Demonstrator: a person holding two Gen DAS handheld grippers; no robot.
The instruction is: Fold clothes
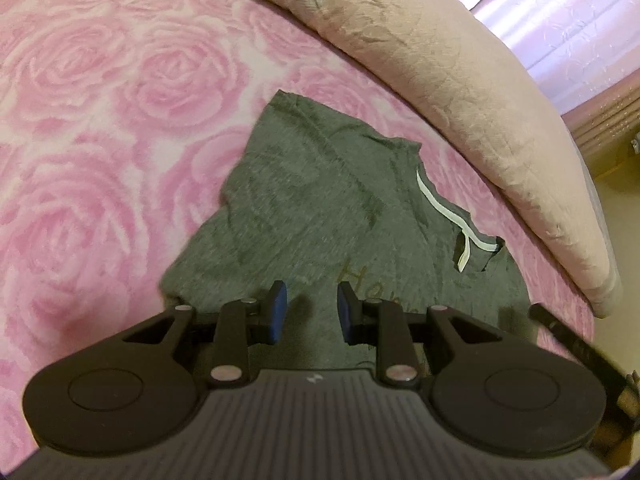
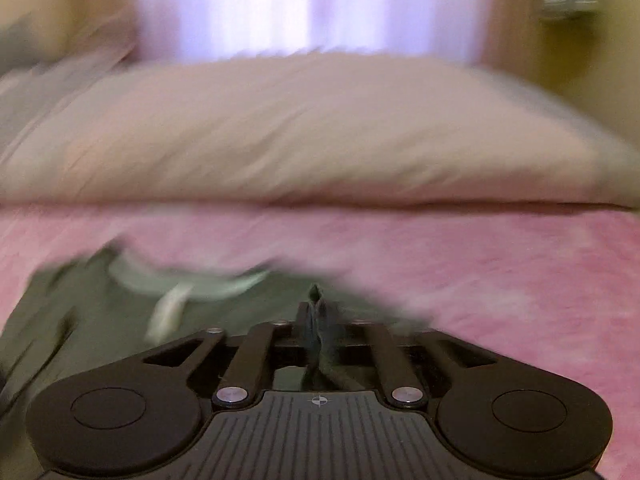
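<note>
A dark grey-green T-shirt (image 1: pixel 312 200) lies on the pink rose-patterned blanket (image 1: pixel 88 128), its white-trimmed collar (image 1: pixel 440 208) toward the pillow. My left gripper (image 1: pixel 312 312) is open with blue pads, low over the shirt's near part by some gold lettering, holding nothing. In the right wrist view, which is motion-blurred, my right gripper (image 2: pixel 316 320) is shut on a pinched fold of the shirt (image 2: pixel 80 320) near its edge; the collar (image 2: pixel 192 280) shows to the left.
A long beige pillow (image 1: pixel 460 80) lies across the bed just beyond the shirt, also in the right wrist view (image 2: pixel 300 132). A bright curtained window (image 2: pixel 304 4) stands behind it. Pink blanket (image 2: pixel 500 272) extends to the right of the shirt.
</note>
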